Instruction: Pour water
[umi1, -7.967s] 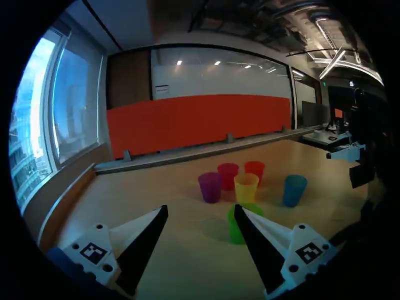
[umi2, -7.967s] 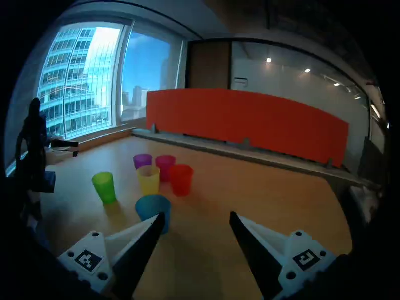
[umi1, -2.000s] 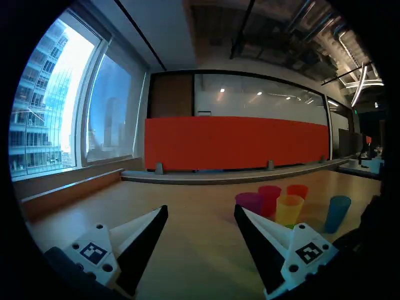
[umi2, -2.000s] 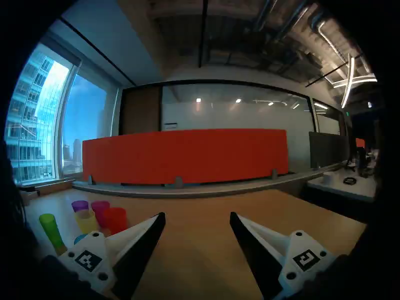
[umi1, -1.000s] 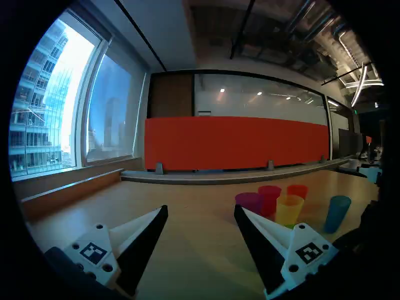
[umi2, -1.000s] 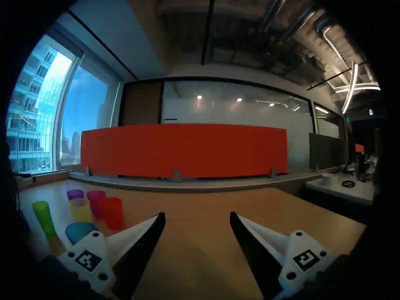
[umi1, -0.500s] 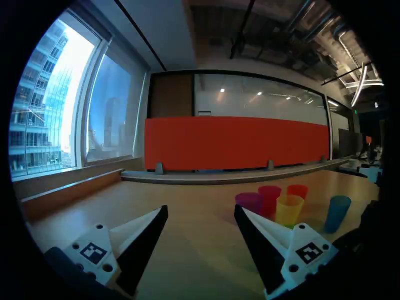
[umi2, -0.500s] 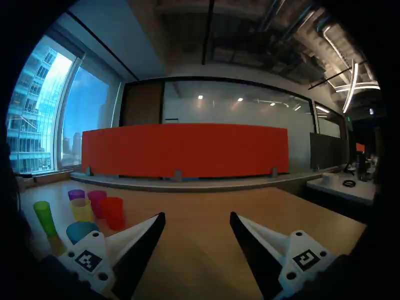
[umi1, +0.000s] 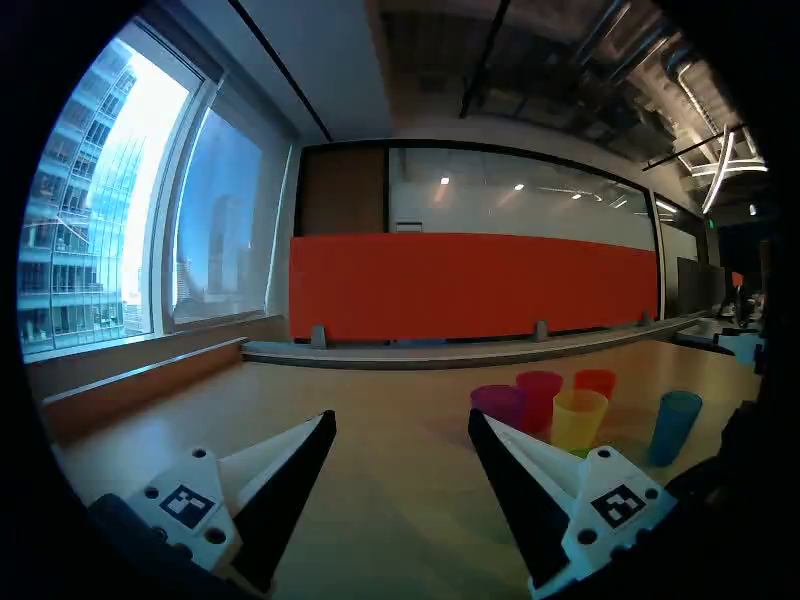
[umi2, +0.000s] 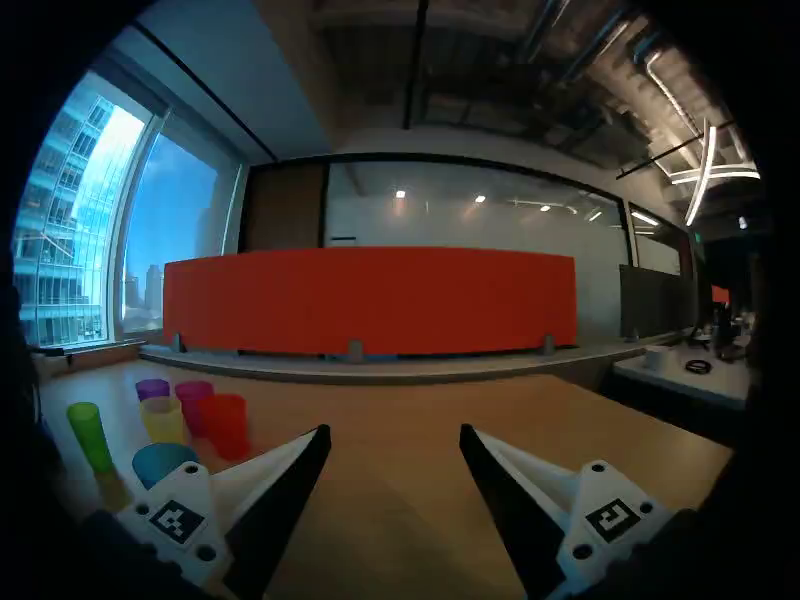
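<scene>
Several plastic cups stand grouped on the wooden table (umi1: 400, 400). In the left gripper view they sit to the right: purple cup (umi1: 497, 404), magenta cup (umi1: 539, 397), red cup (umi1: 596, 383), yellow cup (umi1: 580, 418), blue cup (umi1: 674, 426). My left gripper (umi1: 400, 425) is open and low over the table, its right finger overlapping the purple cup's edge. In the right gripper view the cups stand far left: green cup (umi2: 91, 436), purple cup (umi2: 152, 389), magenta cup (umi2: 192, 403), yellow cup (umi2: 164, 420), red cup (umi2: 226, 424), blue cup (umi2: 162, 464). My right gripper (umi2: 394, 432) is open, holding nothing.
An orange partition (umi1: 470, 285) runs along the table's far edge, with a glass wall behind it. Tall windows (umi1: 90, 240) line the left side. Another desk (umi2: 690, 380) with small items stands at the right.
Eight seconds ago both grippers looked down on the cups; now they sit low and level beside them. Over the last second almost nothing moves.
</scene>
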